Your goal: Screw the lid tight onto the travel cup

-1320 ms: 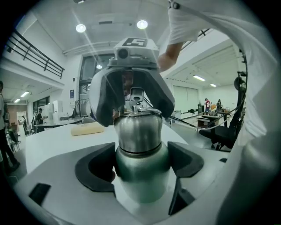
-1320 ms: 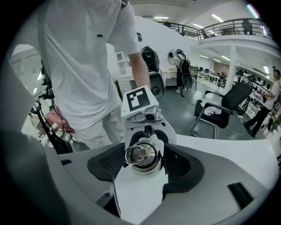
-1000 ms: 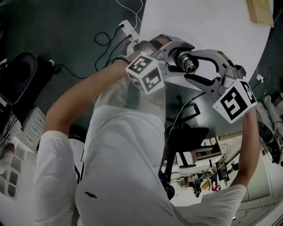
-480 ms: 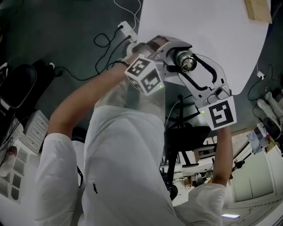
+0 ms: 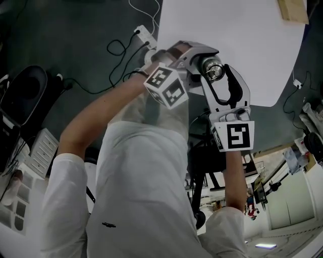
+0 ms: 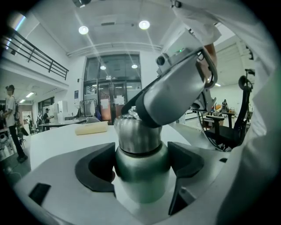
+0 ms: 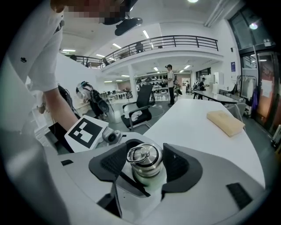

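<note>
In the head view, a power strip (image 5: 144, 33) with its cables lies on the dark floor at the upper left. Just right of it, the left gripper (image 5: 196, 64) reaches in from the person's bare forearm, its marker cube (image 5: 166, 85) near the middle of the frame. In the left gripper view its jaws are clenched on the greenish body of the travel cup (image 6: 140, 176), one dark pad on each side, with the steel lid (image 6: 136, 134) standing above them. The grey right gripper (image 6: 175, 94) comes down over the lid from the upper right. In the right gripper view, the right gripper's jaws clasp the lid (image 7: 144, 160), whose ring lies on top. The cup is held up in front of a white table (image 5: 237, 45), and a pale wooden block (image 5: 292, 11) sits at the table's upper right corner.
</note>
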`<state>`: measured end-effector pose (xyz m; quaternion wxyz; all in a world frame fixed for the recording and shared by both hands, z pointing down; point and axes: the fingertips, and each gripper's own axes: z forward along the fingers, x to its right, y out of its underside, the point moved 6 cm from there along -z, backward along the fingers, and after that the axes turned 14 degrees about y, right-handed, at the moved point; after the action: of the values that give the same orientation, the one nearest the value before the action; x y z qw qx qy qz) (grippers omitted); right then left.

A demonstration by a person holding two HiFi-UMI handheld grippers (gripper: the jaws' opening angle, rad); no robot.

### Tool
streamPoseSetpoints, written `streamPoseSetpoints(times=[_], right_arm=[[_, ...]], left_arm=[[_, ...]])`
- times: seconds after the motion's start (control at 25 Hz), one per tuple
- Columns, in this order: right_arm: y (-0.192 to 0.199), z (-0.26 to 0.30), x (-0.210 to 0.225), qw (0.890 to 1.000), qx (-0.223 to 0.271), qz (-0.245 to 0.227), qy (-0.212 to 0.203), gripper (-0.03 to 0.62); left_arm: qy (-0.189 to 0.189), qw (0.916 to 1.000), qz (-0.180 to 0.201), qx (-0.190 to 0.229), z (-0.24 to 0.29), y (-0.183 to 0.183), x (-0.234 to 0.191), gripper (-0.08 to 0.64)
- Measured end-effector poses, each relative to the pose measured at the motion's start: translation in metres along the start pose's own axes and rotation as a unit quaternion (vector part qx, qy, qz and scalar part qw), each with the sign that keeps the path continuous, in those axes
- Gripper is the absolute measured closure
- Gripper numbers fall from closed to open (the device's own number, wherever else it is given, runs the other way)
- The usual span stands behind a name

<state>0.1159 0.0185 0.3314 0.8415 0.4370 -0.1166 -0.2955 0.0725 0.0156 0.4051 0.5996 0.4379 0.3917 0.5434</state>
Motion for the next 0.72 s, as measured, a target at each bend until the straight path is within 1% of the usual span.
streamPoseSetpoints(times=[0.12, 0.24, 0.32, 0.4, 0.44, 0.52, 0.6, 0.72], right_arm=[[-0.004, -0.004, 0.0, 0.999, -0.003, -0.026, -0.032, 0.333], [-0.012, -0.01, 0.002, 0.995, -0.016, -0.065, -0.067, 0.328], [-0.016, -0.011, 0.005, 0.989, -0.025, -0.103, -0.099, 0.328], [-0.021, -0.01, 0.008, 0.98, -0.029, -0.145, -0.135, 0.328], [-0.024, -0.008, 0.008, 0.973, -0.026, -0.17, -0.156, 0.328], [-0.032, -0.003, 0.007, 0.953, -0.013, -0.225, -0.203, 0.328], [-0.036, 0.001, 0.006, 0.928, -0.007, -0.269, -0.257, 0.328], [-0.032, 0.007, 0.008, 0.892, -0.018, -0.311, -0.327, 0.328]], left_arm=[[0.001, 1.0, 0.001, 0.001, 0.001, -0.001, -0.001, 0.216], [0.003, 1.0, 0.001, 0.002, 0.001, 0.0, -0.001, 0.216], [0.003, 1.0, 0.001, 0.002, 0.002, 0.001, 0.0, 0.216], [0.004, 1.0, 0.003, 0.003, 0.002, 0.002, 0.001, 0.216], [0.005, 1.0, 0.003, 0.003, 0.002, 0.002, 0.002, 0.216], [0.007, 1.0, 0.002, 0.005, 0.002, 0.001, 0.001, 0.216], [0.01, 0.9999, 0.002, 0.006, 0.001, 0.001, 0.001, 0.216], [0.015, 0.9999, 0.002, 0.007, 0.001, 0.001, 0.001, 0.216]])
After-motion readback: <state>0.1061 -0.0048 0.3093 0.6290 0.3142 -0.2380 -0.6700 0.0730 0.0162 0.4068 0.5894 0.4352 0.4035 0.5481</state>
